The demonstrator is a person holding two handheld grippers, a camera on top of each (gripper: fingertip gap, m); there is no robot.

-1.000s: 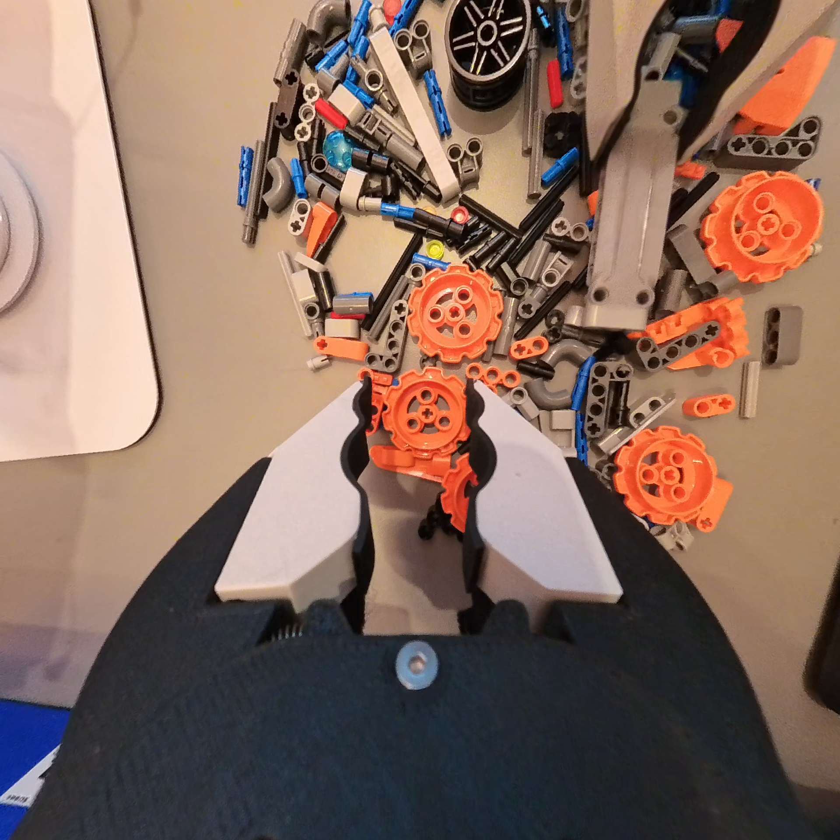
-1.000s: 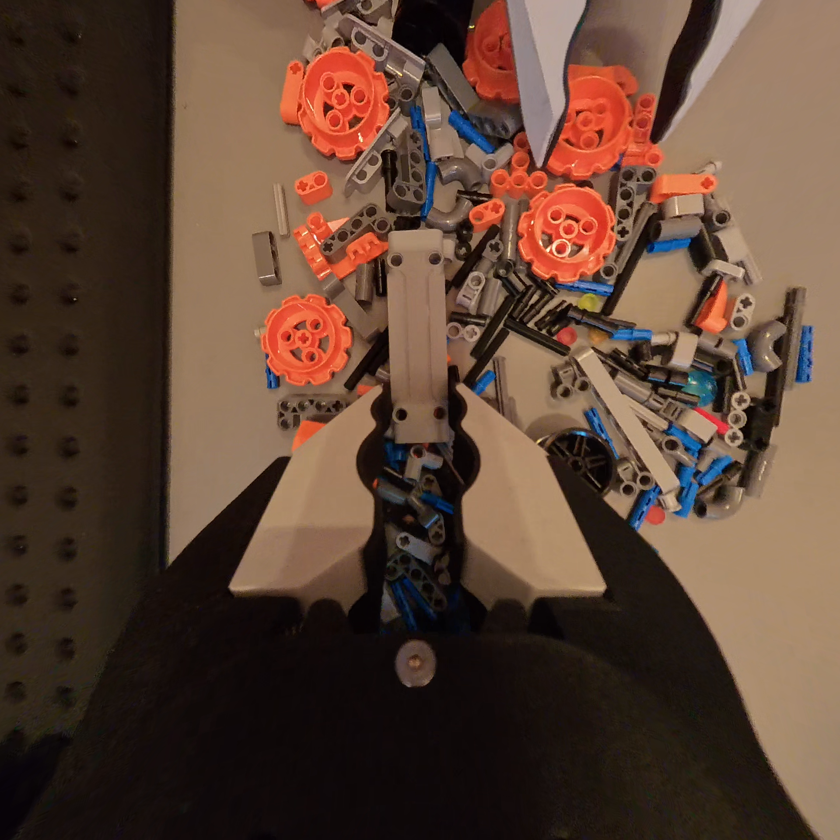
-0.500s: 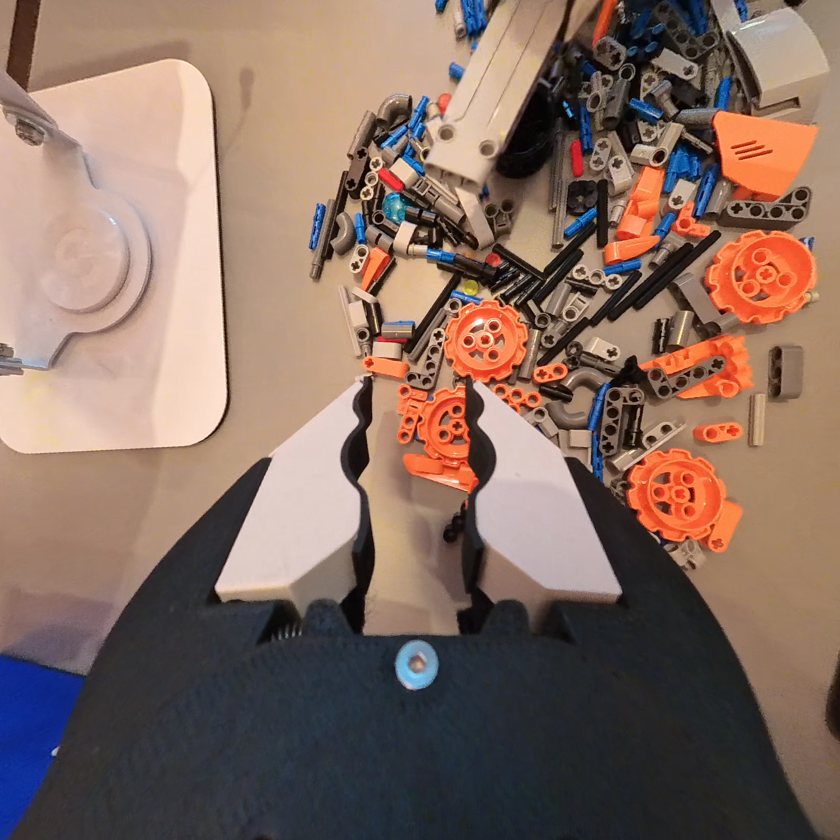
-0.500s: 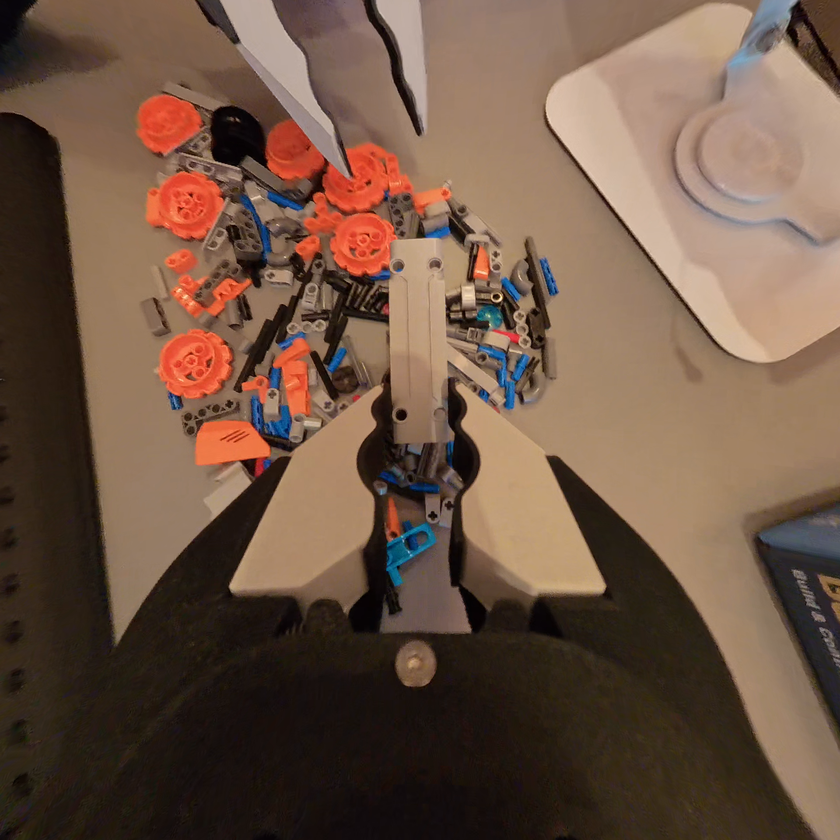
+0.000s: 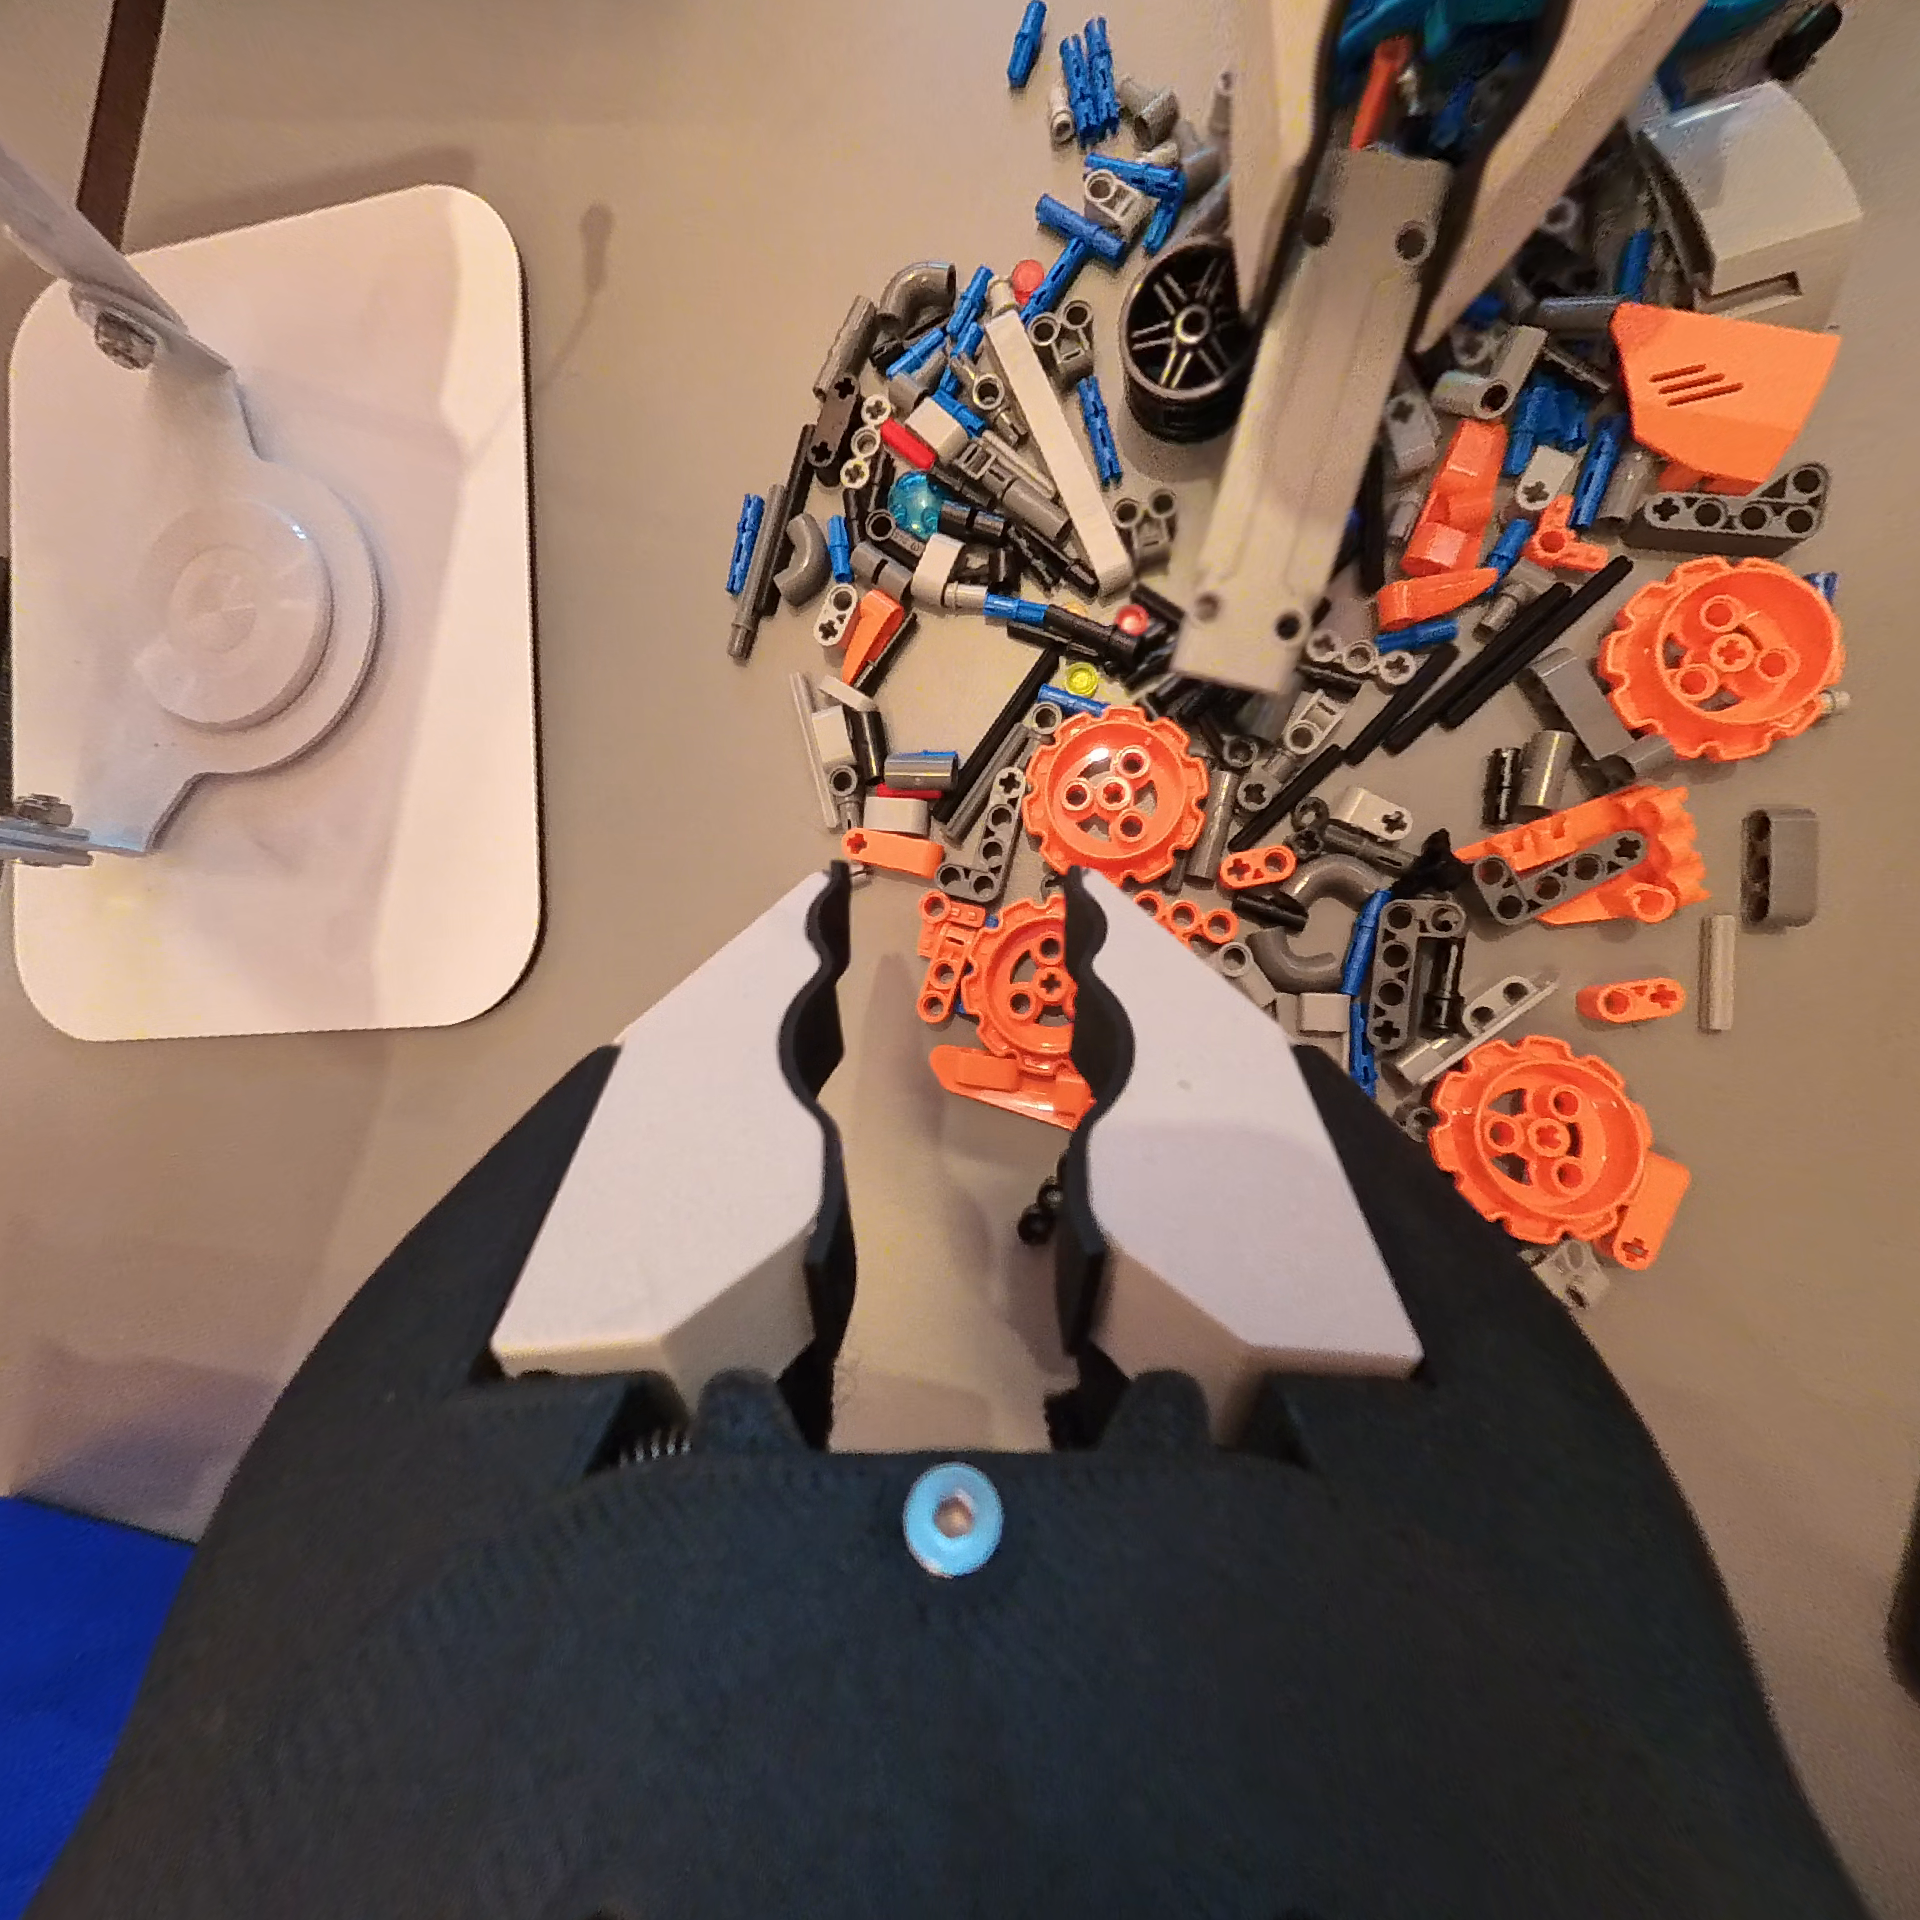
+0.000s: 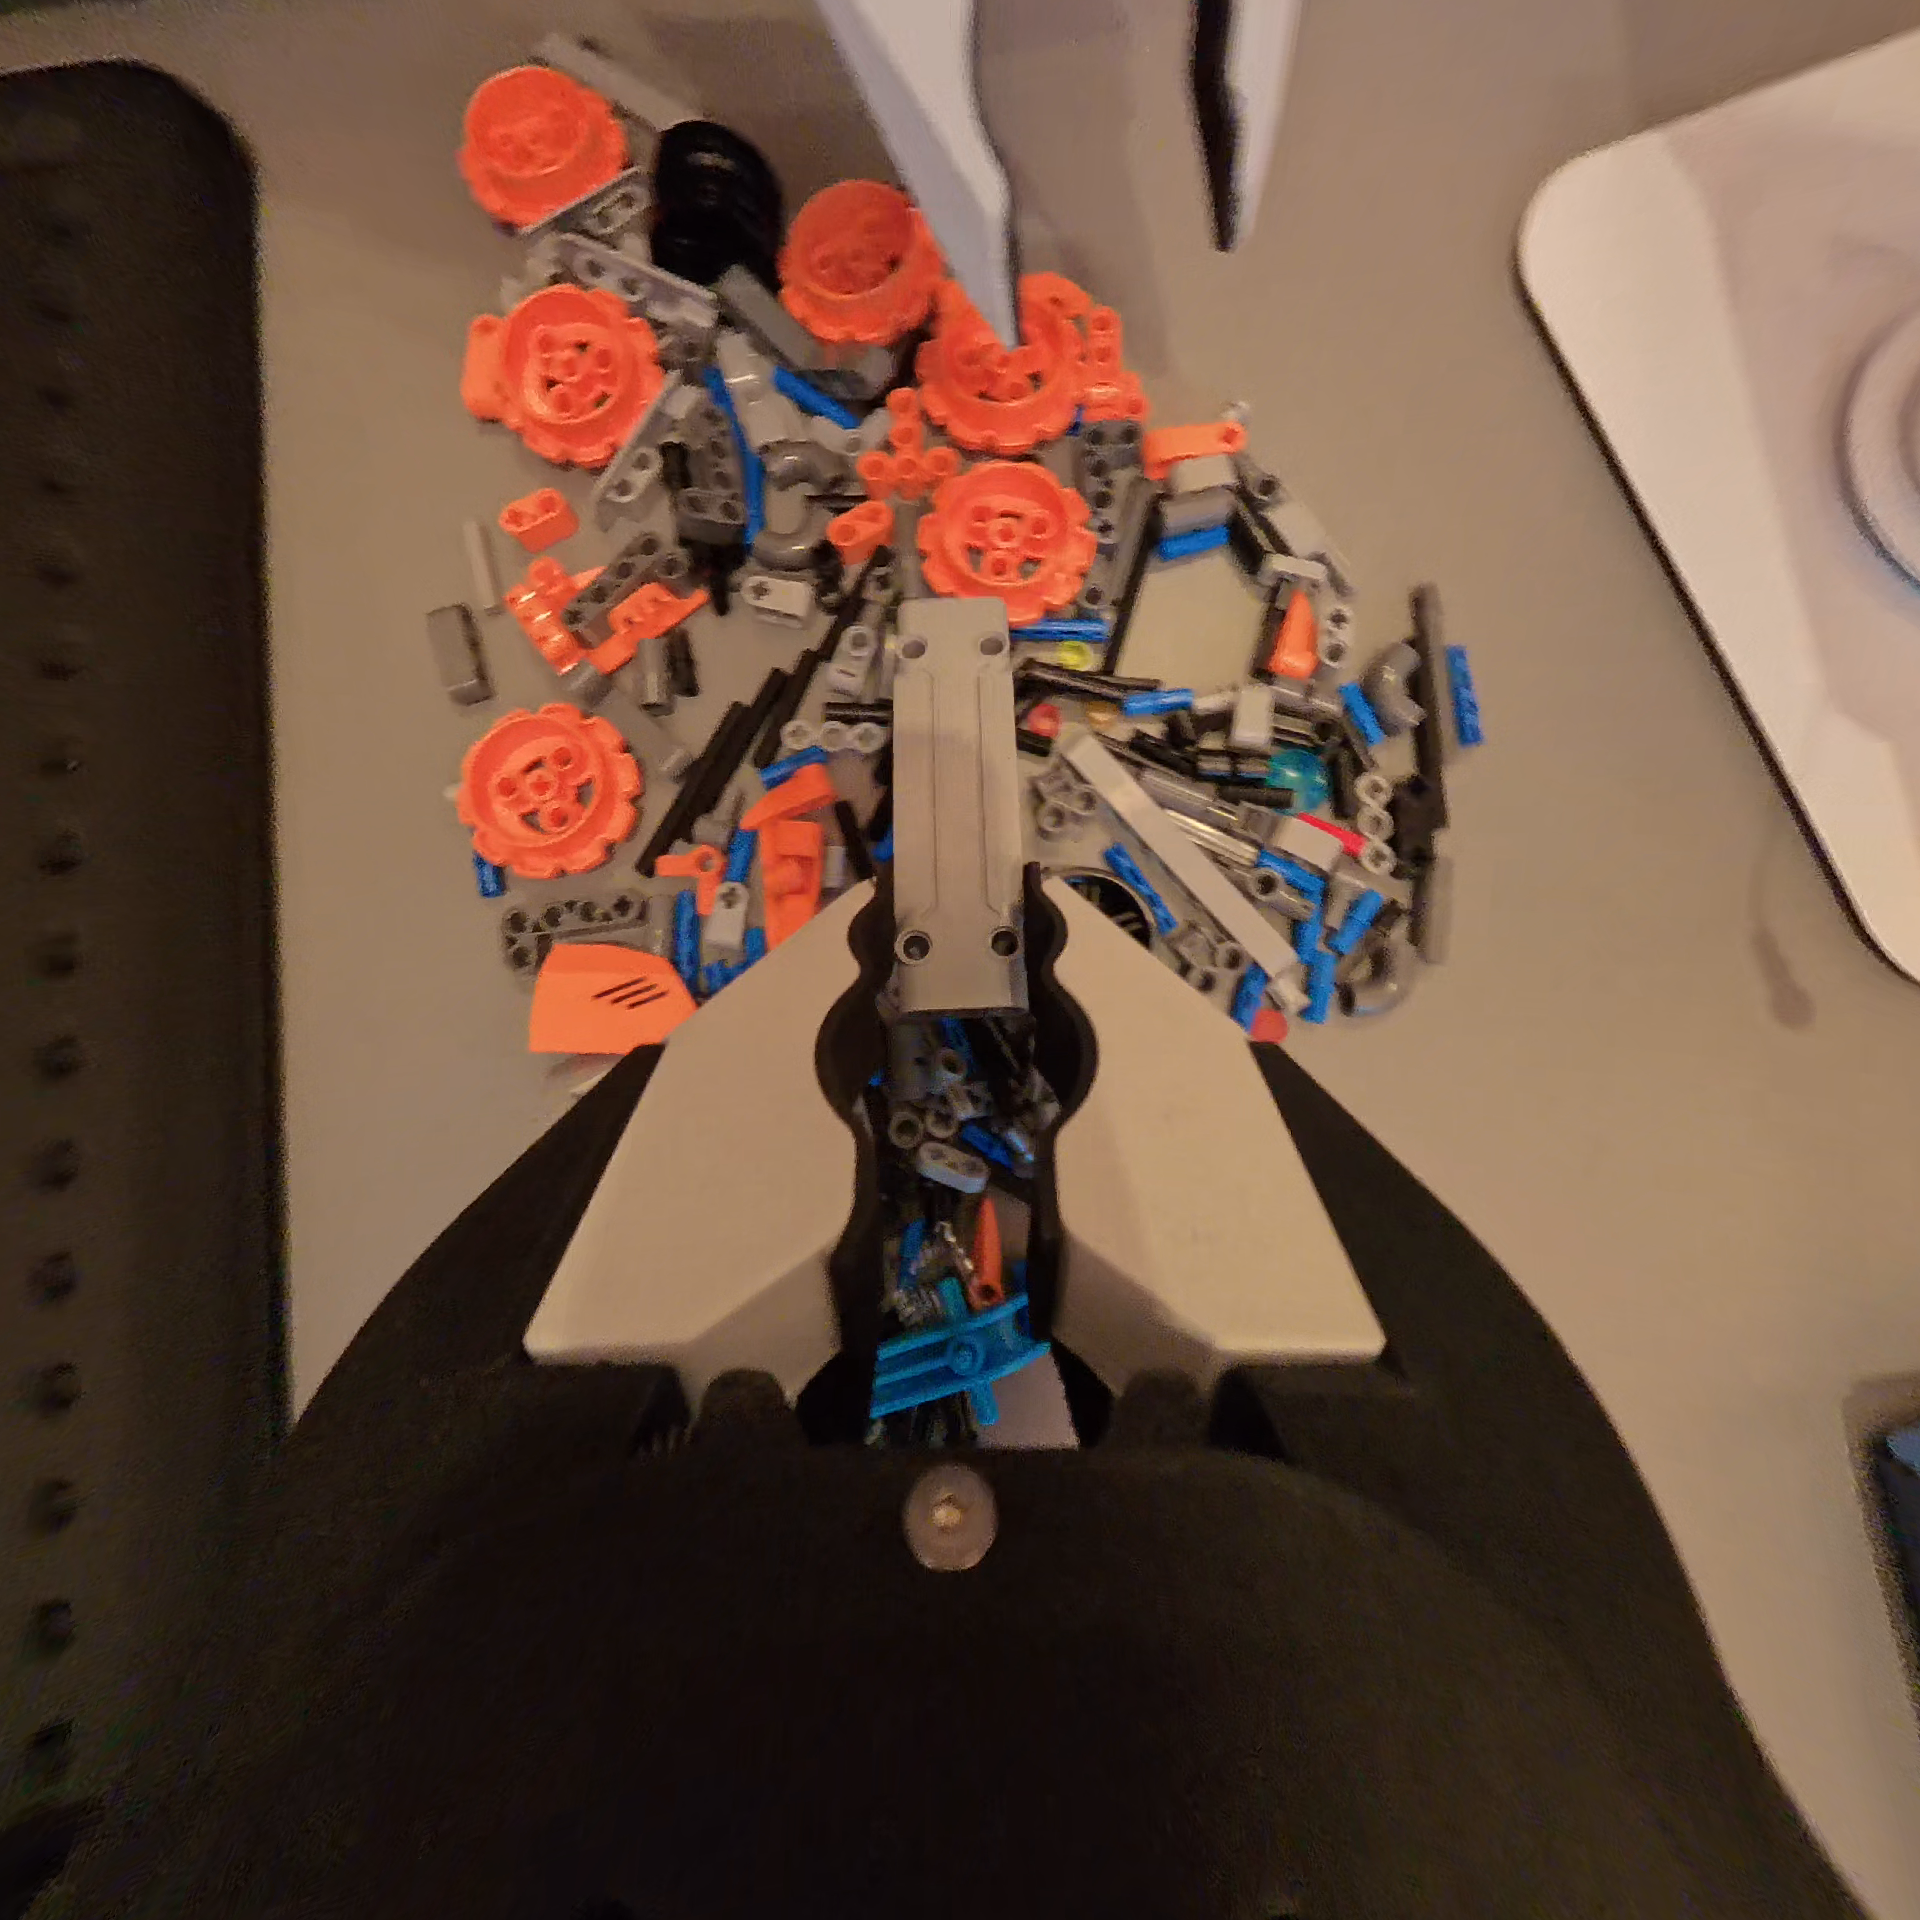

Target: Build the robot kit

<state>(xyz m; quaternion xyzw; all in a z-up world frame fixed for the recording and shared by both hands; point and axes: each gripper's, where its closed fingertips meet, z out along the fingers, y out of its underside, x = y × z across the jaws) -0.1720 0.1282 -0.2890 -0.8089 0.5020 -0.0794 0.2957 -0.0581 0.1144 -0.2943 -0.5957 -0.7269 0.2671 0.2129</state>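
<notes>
Right gripper [image 6: 951, 914] clamps a long grey panel [image 6: 951, 790] at frame centre; left gripper [image 5: 956, 894] hangs apart beside an orange wheel [image 5: 1023, 982].

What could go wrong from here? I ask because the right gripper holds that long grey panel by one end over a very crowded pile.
1. The right gripper clamps the long grey panel only at its near end, so it may pivot or slip.
2. The panel's free end hangs over the loose pieces near an orange wheel and could scatter them.
3. The open left gripper is close by, so the two could collide.
</notes>
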